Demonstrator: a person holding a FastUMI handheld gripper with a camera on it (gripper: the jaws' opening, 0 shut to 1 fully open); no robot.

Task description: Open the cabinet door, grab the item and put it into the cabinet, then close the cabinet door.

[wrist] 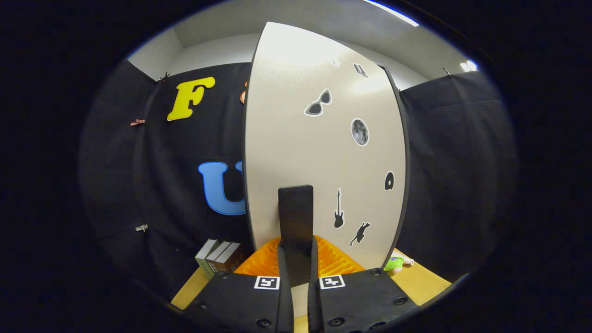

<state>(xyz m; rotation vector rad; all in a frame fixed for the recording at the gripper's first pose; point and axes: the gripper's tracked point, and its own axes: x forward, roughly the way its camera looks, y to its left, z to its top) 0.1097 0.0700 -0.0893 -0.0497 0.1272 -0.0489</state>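
Both tool (296,259) fingers pinching flat door handle (295,217).

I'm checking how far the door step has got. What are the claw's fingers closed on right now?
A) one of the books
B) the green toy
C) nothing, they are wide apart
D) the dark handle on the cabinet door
D: the claw has both fingers pressed on the dark upright handle of the pale cabinet door, while the green toy and the books lie off to either side.
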